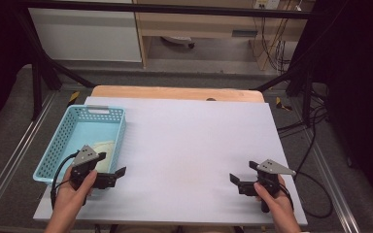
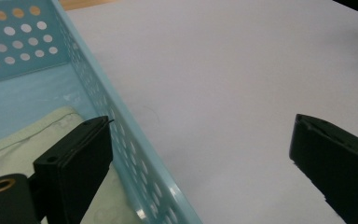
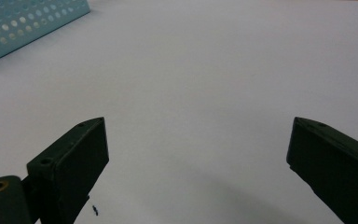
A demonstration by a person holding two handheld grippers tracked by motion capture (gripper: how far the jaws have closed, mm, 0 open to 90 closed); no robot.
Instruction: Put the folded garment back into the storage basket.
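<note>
High view: left gripper [image 1: 110,171] at lower left, jaws spread and empty, straddling the near right wall of the light-blue basket [image 1: 53,145]; pale pouch [image 1: 104,148] lying flat inside the basket, just beside one jaw. Right gripper [image 1: 242,180] at lower right, jaws likewise parted, grasping nothing, over bare white tabletop [image 1: 189,145].

We can read no text, label, brand or number anywhere here. We see only plain surfaces near either tool, with no sign or marking on them.
</note>
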